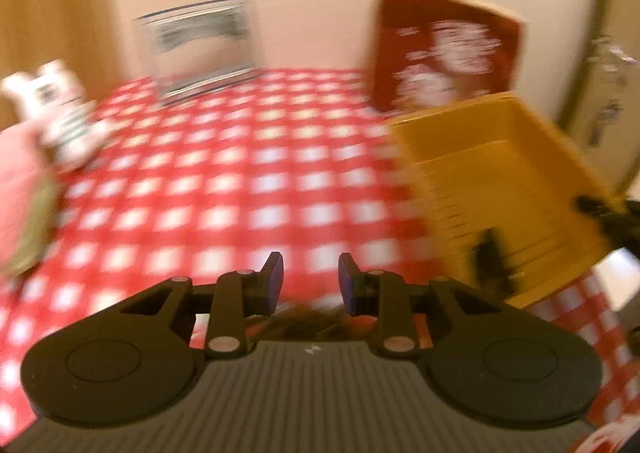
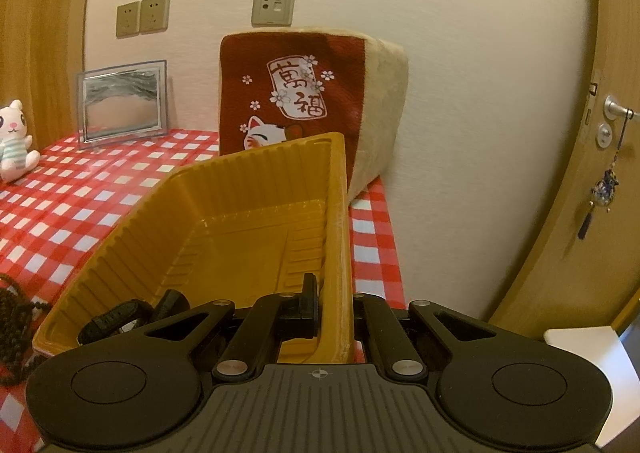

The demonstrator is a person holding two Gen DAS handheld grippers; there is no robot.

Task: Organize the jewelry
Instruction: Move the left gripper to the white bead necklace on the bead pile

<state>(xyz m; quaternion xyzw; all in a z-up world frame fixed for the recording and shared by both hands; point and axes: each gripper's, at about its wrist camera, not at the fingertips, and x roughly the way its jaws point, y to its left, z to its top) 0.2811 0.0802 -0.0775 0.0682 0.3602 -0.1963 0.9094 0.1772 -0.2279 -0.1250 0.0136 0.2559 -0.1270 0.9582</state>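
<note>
One risk we see: the right gripper [image 2: 334, 317] is pinching the yellow tray [image 2: 224, 213] by one wall, tilted, so the dark jewelry [image 2: 120, 317] in its low corner could spill. The left gripper [image 1: 310, 285] hangs parted and empty above the dark beads [image 1: 316, 323] on the checked cloth [image 1: 224, 181].

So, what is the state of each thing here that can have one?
left tongs: open, nothing between them
right tongs: shut on yellow tray wall
yellow tray: tilted, lifted on one side
black items: inside tray, at low end
dark beaded string: on tablecloth, outside tray
</note>
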